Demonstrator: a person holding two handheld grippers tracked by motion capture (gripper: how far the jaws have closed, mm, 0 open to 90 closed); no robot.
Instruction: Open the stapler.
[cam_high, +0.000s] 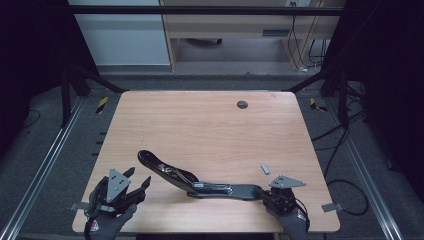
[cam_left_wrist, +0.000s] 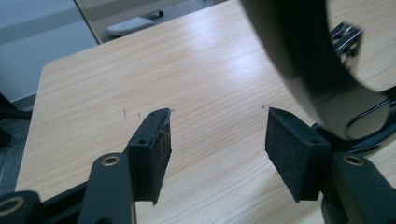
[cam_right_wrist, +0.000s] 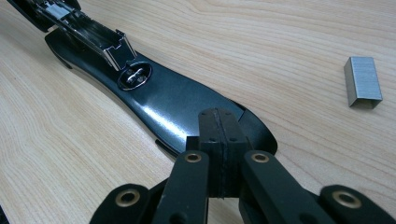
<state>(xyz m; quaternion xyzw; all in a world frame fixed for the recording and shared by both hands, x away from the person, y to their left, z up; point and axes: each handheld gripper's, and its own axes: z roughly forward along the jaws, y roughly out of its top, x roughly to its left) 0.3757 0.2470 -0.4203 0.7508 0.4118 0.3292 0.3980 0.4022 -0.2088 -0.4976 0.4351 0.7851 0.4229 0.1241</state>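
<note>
1. I see a pale wooden bench (cam_high: 210, 125) inside a dark frame, with grey floor and cables around it.
2. A black stapler (cam_high: 200, 182) lies swung open near the front edge, magazine exposed, presumably so it can be loaded.
3. My right hand-held gripper (cam_right_wrist: 219, 140) has its jaws pressed together and rests on the stapler's base end; I judge it pins the base down rather than clamping it.
4. My left hand-held gripper (cam_left_wrist: 215, 149) stands wide and empty just beside the raised top arm, well placed to steady it.
5. A strip of staples (cam_right_wrist: 363, 81) waits on the bench near the right gripper, apart from the stapler.
</note>
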